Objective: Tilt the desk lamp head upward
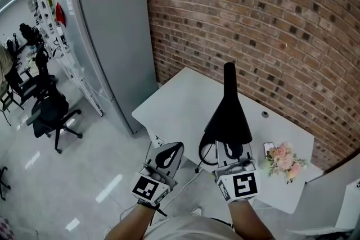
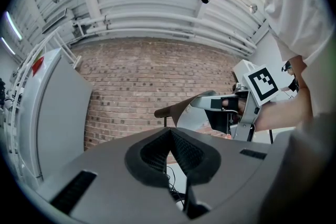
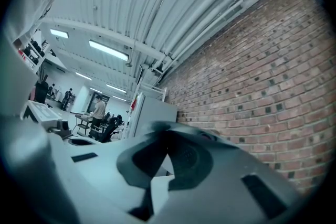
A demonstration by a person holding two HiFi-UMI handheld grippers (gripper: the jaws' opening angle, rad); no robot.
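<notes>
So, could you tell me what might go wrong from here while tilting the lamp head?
The right gripper is shut on nothing, so nudging the lamp head could slip. It seems to stand near the desk edge and may tip. The flowers close by could be knocked.

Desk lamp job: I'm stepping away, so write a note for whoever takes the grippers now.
Left gripper: shut, empty, off to the left of the lamp head.
Right gripper: shut, empty, at the head's wide rim; contact unclear.
The head sits above the white desk by the brick wall.
Done: tilt cannot be judged.
Left: check the head's angle, nudge it up if needed.
</notes>
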